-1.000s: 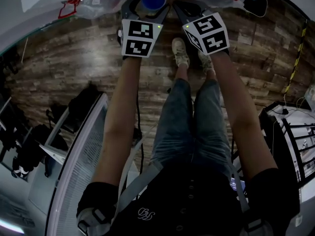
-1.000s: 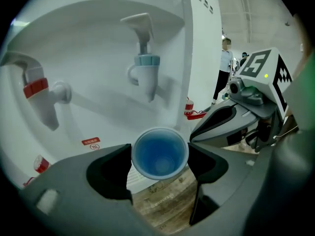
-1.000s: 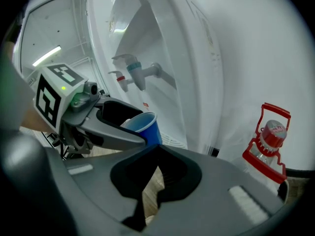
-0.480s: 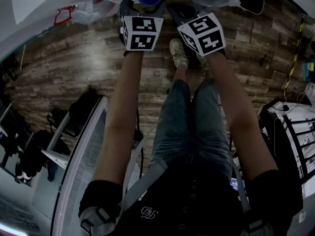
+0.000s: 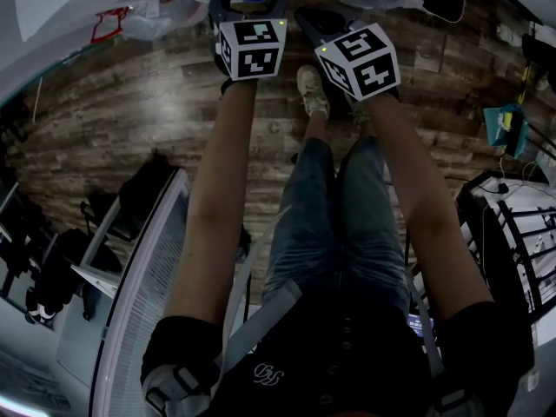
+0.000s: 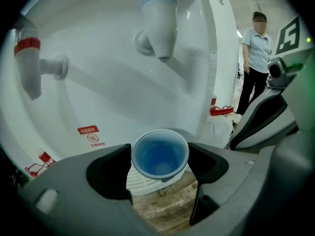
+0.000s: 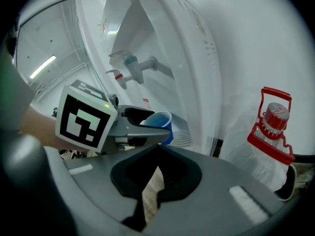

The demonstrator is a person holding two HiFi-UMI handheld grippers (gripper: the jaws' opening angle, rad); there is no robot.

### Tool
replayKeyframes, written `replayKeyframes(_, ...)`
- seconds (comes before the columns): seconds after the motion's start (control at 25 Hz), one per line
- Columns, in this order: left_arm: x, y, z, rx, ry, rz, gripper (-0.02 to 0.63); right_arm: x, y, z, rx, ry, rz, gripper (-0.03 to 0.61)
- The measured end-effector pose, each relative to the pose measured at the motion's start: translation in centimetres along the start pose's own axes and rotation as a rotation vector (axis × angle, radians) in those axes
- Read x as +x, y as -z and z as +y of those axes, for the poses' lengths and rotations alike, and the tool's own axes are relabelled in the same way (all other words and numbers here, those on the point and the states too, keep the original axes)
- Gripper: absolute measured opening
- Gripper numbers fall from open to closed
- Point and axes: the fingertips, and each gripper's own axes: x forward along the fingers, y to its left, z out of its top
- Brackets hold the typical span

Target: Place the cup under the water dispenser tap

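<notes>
**Cup held below the blue tap**

My left gripper (image 6: 160,162) is clamped on the blue cup (image 6: 160,154), below the blue-capped tap (image 6: 159,21) (the red tap (image 6: 29,65) sits to its left). The head view catches only the cup's rim. My right gripper (image 7: 158,147) hangs beside it, jaws together and empty. Its view shows the cup side-on above the white drip grille (image 7: 184,138). Wood floor (image 5: 130,120) lies underneath. The cup stands roughly upright, mouth up.
</notes>
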Motion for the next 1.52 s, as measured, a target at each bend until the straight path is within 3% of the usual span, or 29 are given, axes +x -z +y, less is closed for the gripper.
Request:
replayKeyframes(0.48,0.2,-0.6,-0.3,-0.05,-0.003,-0.058,0.365,-0.4,0.1,0.0,-0.01,-0.01,0.015,0.0)
replayKeyframes(0.84,0.4,0.6,-1.3,-0.086,0.032,0.01,0.414,-0.8,0.2,0.1,-0.03,-0.008,0.03,0.0)
replayKeyframes(1.52,-4.1,-1.3,-1.0,-0.177,0.036,-0.03,0.434,-2.7,-1.6,0.6,-0.083,0.034,0.051,0.0)
